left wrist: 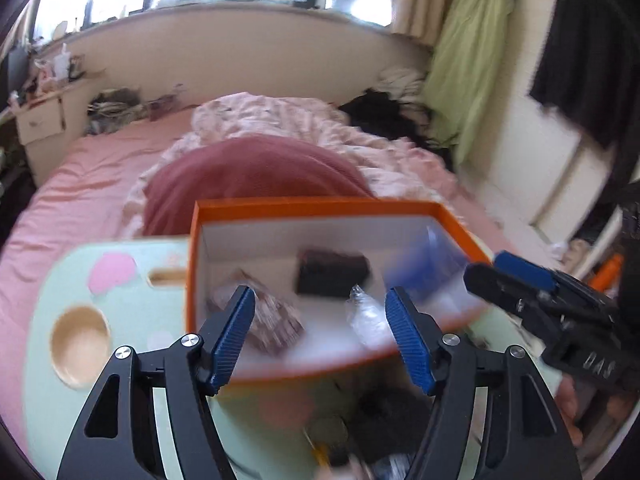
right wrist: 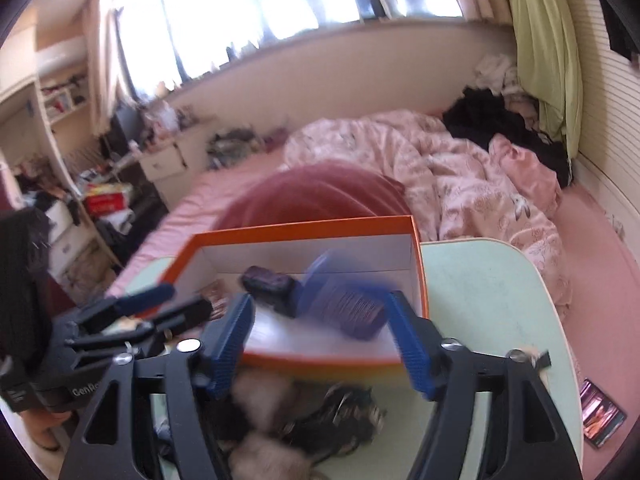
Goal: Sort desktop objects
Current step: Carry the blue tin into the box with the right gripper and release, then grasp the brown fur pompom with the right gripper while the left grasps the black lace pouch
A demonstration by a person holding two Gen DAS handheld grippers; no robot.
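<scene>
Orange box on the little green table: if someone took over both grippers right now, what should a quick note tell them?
Left gripper: open, empty, over the near edge of the orange box.
Right gripper: open; a blurred blue object shows just beyond it over the box, contact unclear.
Done: a dark case, a patterned packet and a clear plastic piece lie in the box.
Left: the dark and fluffy pile on the green table before the box, and a card at the table's right edge.
</scene>
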